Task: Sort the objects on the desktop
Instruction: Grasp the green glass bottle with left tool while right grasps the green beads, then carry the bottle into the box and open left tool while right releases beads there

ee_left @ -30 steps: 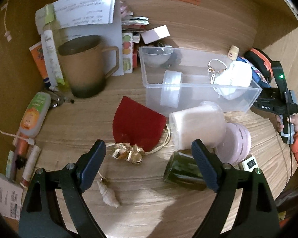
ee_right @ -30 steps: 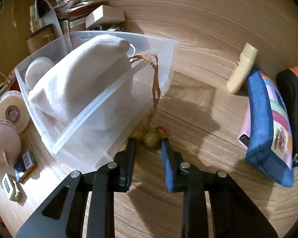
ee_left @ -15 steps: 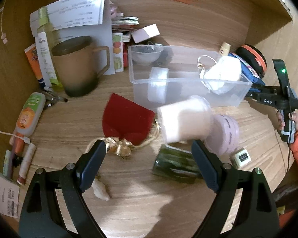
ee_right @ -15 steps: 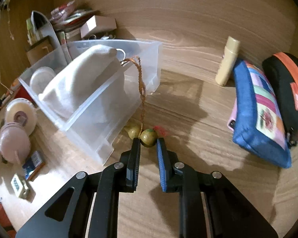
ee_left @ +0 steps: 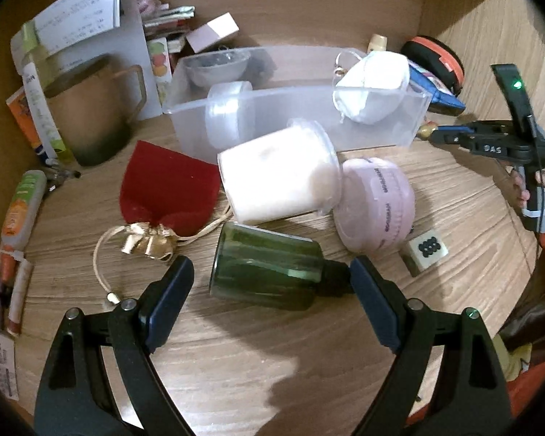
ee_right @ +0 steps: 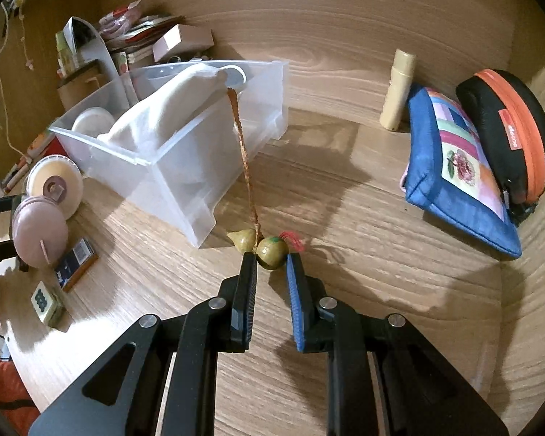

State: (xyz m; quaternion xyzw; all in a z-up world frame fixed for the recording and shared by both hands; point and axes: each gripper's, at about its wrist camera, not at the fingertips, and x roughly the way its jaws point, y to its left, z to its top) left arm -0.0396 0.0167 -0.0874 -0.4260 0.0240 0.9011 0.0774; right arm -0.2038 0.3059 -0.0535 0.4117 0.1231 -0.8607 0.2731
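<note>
— Looking along the left gripper, what lies nearest?

— Its jaws stand wide apart and hold nothing. A dark green bottle lies on its side between the fingertips; the cap is just beside the right tip, I cannot tell if they touch.

— And behind the bottle?

— At 12 o'clock a white tub lies tipped over, and at 1 o'clock a pink round case leans on it. At 10 o'clock is a red pouch with a gold bow. Farther is the clear plastic bin.

— What about the right gripper?

— Its jaws are nearly closed around an olive bead on the wooden desk. A brown cord runs tight from the bead up toward 11 o'clock, to the white cloth bag that sits in the bin. At 2 o'clock, well apart, a blue patchwork pouch leans on a black case.
</note>
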